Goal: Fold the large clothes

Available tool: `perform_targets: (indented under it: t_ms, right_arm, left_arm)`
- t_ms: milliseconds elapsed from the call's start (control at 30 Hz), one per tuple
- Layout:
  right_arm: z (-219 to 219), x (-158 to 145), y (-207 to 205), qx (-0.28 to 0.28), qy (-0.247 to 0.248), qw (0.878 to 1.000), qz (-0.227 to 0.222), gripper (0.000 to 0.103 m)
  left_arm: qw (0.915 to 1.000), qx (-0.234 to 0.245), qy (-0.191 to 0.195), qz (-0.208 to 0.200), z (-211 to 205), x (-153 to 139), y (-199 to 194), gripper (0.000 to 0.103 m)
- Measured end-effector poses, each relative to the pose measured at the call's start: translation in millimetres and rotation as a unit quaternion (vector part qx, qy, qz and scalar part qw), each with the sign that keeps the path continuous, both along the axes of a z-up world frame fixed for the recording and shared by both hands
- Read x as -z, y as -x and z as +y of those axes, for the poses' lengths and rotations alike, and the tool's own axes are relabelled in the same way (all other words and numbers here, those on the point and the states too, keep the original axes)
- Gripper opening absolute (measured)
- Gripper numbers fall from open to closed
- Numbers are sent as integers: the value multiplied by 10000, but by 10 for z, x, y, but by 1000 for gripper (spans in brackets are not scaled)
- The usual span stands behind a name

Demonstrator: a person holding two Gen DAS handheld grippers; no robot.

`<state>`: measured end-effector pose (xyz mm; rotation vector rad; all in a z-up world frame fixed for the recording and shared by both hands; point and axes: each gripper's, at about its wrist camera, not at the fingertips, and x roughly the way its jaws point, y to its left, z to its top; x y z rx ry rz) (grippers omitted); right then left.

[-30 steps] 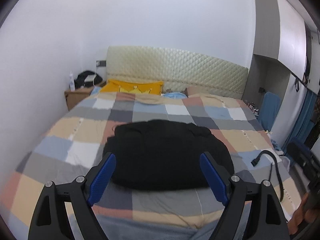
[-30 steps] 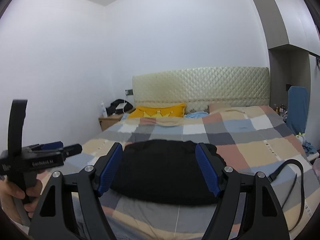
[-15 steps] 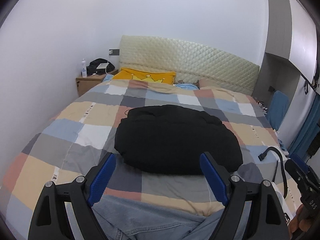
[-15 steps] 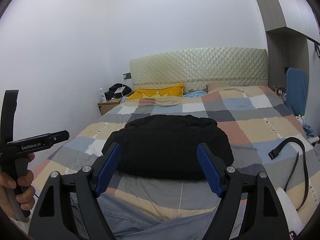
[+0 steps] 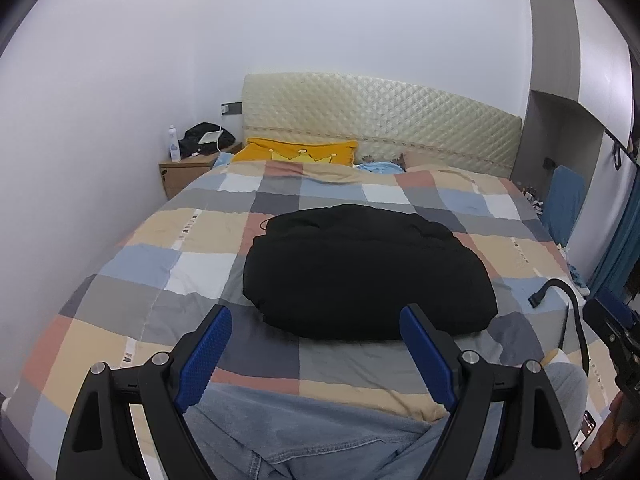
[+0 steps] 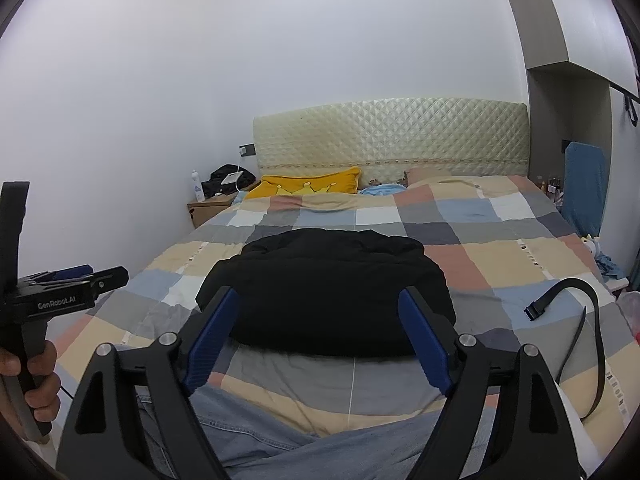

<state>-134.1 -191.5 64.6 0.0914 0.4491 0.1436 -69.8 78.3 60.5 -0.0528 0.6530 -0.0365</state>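
A puffy black garment, folded into a rounded bundle [image 5: 368,276], lies in the middle of the frame on the checked quilt of grey, blue, beige and salmon squares [image 5: 192,240]. Its edges look tucked under and no sleeve trails out, so the folding of this piece seems done or nearly so — though the dark fabric hides its creases, so I cannot be sure how neat it is. Pale blue denim cloth [image 5: 320,432] lies along the bottom edge of both views, close under the grippers; it may be the next piece to fold.

The left gripper [image 5: 316,354] hangs above the near edge of the bed, blue-padded jaws spread wide with nothing between them. The right gripper [image 6: 320,340] is held level beside it — likewise spread and empty, pointing at the bundle. A black strap with a buckle [image 6: 560,300] curls on the quilt at the right of the frame.
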Motion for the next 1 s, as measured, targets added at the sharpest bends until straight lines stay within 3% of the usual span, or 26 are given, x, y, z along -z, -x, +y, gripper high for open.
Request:
perform_targets:
  t_ms: [867,967,1000]
  right_arm:
    - [-7,102,-132,10,59,9998,195,86]
    - [-14,90,-149,68,94,9998,191,89]
    - [-24,86,-157,98,91,9997,189,95]
  left_arm:
    - [9999,23,-43,95,-86,14,-56,86]
    - [9999,15,-8,123,-91,24,-75,86]
    - [9999,15,-13,131,-102,31,-81,86]
